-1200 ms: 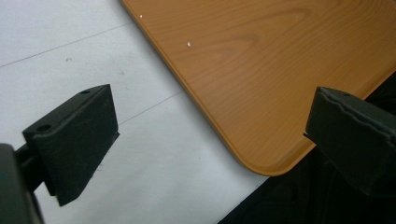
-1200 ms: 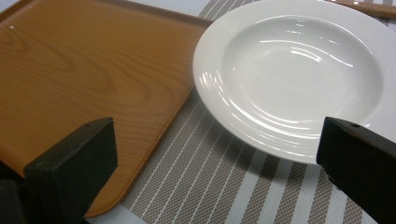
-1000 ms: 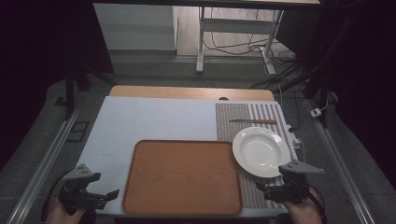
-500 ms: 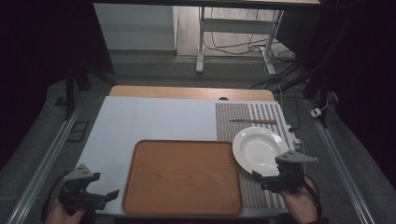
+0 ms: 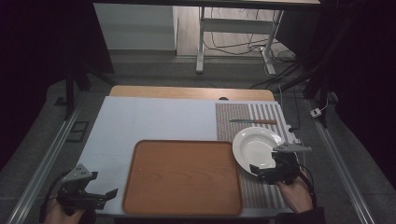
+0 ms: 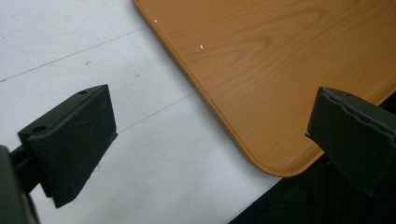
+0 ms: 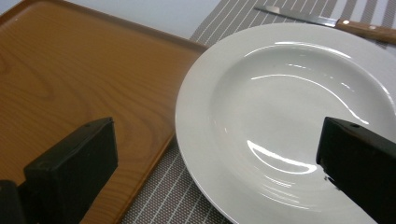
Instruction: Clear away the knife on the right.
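my two black grippers, left (image 5: pixel 109 192) and right (image 5: pixel 256 169), glossy white plate (image 7: pixel 299 112), orange-brown wood-grain tray (image 5: pixel 183 176), grey-and-white striped placemat (image 5: pixel 247 116), pale blue-white table cover (image 5: pixel 154 119), knife (image 5: pixel 253 121) with brown wooden handle and silver blade

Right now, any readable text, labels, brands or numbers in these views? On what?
None readable.
Tray: bare wood grain, no label or mark.
Plate: plain white, no stamp on the face that shows.
Knife: rivets on the wooden handle, no lettering visible on the blade.
Striped mat and white table cover: pattern and faint lines, no writing.
Left gripper and right gripper: black jaws, unmarked.
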The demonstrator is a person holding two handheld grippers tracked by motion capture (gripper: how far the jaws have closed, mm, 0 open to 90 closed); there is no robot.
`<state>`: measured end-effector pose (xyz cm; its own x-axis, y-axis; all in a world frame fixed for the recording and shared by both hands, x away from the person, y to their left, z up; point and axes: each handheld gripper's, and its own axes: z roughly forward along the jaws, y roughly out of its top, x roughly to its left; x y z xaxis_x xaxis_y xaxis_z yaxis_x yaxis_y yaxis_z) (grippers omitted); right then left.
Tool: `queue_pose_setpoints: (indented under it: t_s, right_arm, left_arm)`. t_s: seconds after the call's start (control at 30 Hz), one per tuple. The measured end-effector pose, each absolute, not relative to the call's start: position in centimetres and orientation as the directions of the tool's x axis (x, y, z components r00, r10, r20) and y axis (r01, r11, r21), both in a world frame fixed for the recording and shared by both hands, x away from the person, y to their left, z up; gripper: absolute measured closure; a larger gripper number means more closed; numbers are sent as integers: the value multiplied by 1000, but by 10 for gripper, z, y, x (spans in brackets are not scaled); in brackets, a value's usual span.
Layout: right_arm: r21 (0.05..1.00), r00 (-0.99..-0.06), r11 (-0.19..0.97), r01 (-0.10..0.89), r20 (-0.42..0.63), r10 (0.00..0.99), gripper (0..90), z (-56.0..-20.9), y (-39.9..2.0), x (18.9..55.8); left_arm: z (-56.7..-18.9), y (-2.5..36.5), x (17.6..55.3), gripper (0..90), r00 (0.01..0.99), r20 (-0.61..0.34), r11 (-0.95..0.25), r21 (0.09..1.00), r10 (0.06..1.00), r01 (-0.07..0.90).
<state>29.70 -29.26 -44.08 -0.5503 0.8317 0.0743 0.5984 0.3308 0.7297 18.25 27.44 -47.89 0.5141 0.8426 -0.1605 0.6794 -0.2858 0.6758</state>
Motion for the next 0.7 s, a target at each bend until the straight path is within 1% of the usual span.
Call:
queue_pose_setpoints:
  t_s: [0.4,0.7]
  right_arm:
    - [709,-522,333,622,58,851,0,-445,-294,324]
    - [675,-514,369,639,18,858,0,-450,-289,347]
  left_arm:
    - [-480,273,184,20,529,-164,-303,665,832,683]
    - [-480,275,185,12,529,-187,-292,662,828,690]
